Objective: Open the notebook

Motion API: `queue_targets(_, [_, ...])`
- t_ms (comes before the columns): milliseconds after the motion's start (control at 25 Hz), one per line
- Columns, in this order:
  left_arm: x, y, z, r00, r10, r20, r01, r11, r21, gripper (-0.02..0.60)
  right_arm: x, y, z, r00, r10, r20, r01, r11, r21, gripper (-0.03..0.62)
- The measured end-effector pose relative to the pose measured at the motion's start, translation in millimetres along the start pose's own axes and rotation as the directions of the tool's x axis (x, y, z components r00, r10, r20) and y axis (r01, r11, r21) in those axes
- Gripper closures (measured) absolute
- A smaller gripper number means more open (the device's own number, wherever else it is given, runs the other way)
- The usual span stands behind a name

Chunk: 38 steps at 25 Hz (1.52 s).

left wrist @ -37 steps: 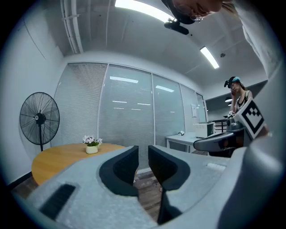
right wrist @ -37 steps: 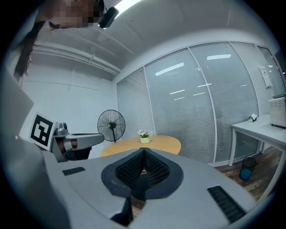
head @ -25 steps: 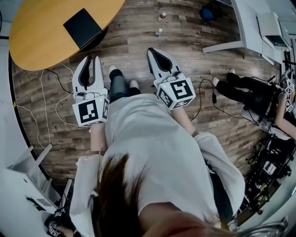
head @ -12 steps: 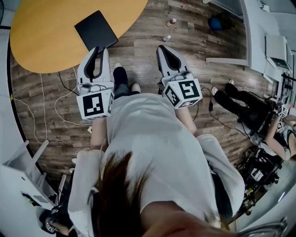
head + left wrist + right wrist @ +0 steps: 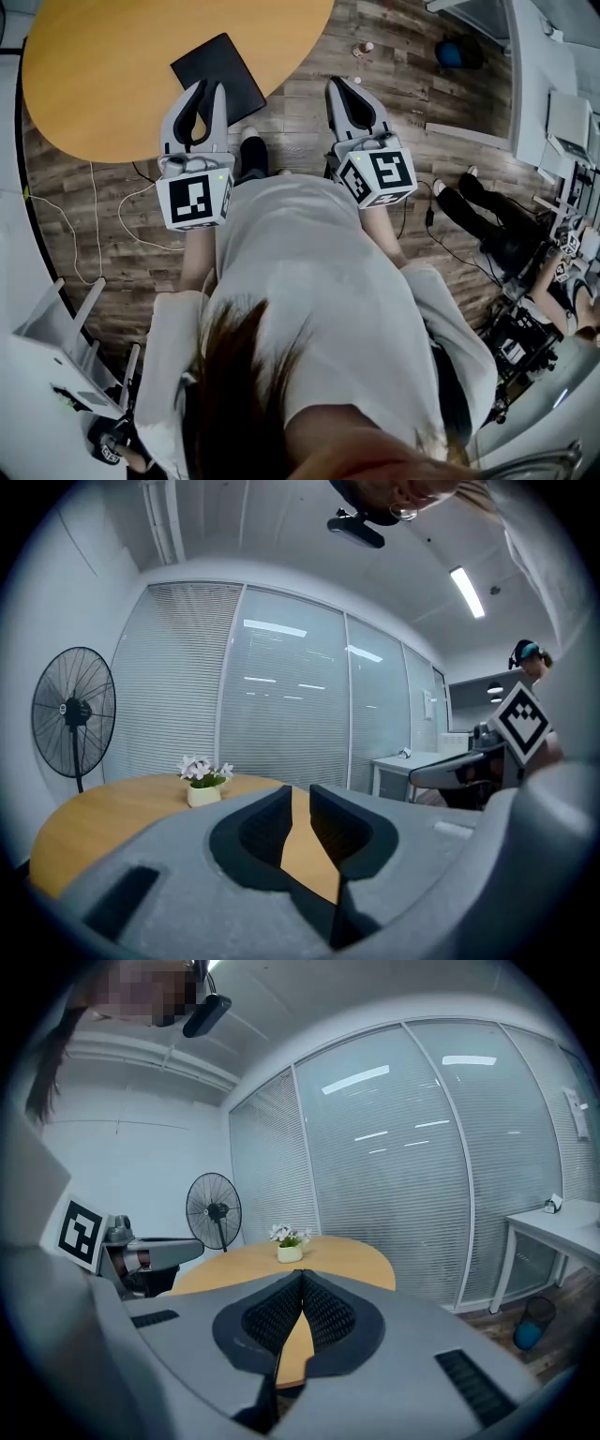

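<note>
At table's edge, I have closed in since a second ago. My left gripper [image 5: 207,90] now reaches the near corner of the closed black notebook [image 5: 214,64] lying on the table [image 5: 103,84]. Its jaws are narrowly apart, have just been closing, and hold nothing. My right gripper [image 5: 342,86] is pressed together and empty. Opening has not begun.

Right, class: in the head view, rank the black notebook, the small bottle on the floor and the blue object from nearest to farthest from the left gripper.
From the left gripper:
1. black notebook, on the table, right at its tips.
2. small bottle, on the floor to the right.
3. blue object, far right on the floor.
</note>
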<state>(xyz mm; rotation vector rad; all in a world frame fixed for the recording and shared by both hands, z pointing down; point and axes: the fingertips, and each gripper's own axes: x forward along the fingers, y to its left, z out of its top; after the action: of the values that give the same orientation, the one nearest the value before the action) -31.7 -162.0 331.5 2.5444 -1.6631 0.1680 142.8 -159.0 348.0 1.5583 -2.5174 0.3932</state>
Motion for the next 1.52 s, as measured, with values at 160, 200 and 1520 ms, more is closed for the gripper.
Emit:
queue_targets(160, [12.8,14.4,0.6,1.000,-0.025,-0.004,0.025,1.000,0.004,0.508,16.1,-0.8,4.9,1.000,-0.027,0.007,0.027,1.000,0.006,0.592])
queue_targets(200, [15.1,16.7,0.9,0.999,-0.033,-0.005,0.033,0.999,0.007,0.508,18.8,-0.9,5.8,0.999,-0.032,0.010,0.032,0.999,0.007,0.591])
queue_targets(1520, [38.5,19.6,16.1,0.983,0.183,-0.011,-0.182,0.983,0.026,0.508,81.8,-37.8,43.9,0.984,0.173,0.038,-0.172,0.984,-0.034,0.592])
